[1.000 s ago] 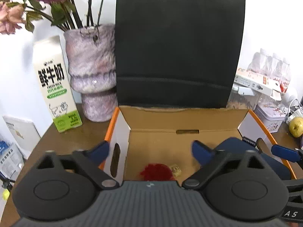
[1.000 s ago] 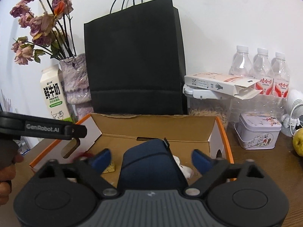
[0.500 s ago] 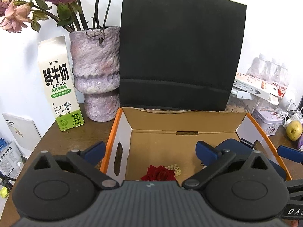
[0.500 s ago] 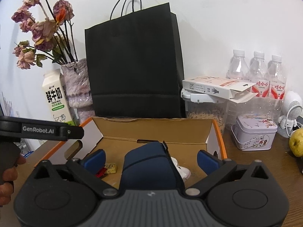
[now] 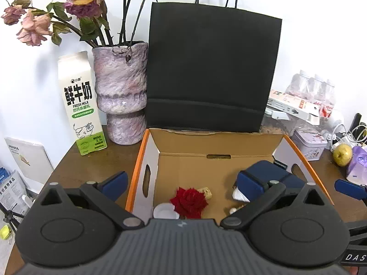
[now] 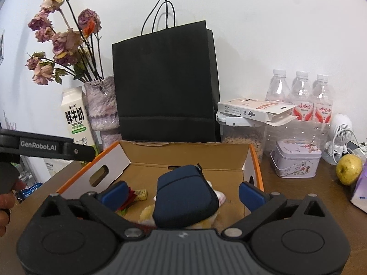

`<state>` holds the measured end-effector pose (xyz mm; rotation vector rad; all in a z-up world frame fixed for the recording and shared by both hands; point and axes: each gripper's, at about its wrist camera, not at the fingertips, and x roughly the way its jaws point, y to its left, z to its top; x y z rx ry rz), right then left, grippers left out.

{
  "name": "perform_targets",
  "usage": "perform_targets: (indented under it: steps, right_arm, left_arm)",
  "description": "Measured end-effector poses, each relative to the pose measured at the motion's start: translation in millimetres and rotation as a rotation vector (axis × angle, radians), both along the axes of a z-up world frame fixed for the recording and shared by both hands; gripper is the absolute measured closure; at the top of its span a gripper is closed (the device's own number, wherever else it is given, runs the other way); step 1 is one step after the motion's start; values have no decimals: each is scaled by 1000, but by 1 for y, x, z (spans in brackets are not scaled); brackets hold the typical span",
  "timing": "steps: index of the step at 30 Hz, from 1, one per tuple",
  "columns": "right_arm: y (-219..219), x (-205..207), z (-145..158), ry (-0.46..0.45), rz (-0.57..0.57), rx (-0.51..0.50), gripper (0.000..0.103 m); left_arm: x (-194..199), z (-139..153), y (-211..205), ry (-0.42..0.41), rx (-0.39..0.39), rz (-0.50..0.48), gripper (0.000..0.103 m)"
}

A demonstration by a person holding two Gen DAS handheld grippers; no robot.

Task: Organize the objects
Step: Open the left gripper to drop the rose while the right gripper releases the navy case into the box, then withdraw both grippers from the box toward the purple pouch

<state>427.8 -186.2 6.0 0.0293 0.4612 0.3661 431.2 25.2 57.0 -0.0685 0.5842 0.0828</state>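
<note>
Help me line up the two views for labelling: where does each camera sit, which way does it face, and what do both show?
Left wrist: on the left gripper, open, looking forward and down into the cardboard box; the right gripper's fingertip shows at right.
Right wrist: on the right gripper, open, looking over the navy pouch; a hand shows at left.
Shared: box, pouch, black bag, milk carton.
</note>
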Motion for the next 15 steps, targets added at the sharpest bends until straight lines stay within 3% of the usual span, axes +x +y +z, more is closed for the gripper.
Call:
perform_targets:
  steps: [15]
  right_arm:
    - [-9, -72, 13, 3, -9, -8, 0]
  left_arm:
    - [-74, 17, 3, -16, -12, 12, 0]
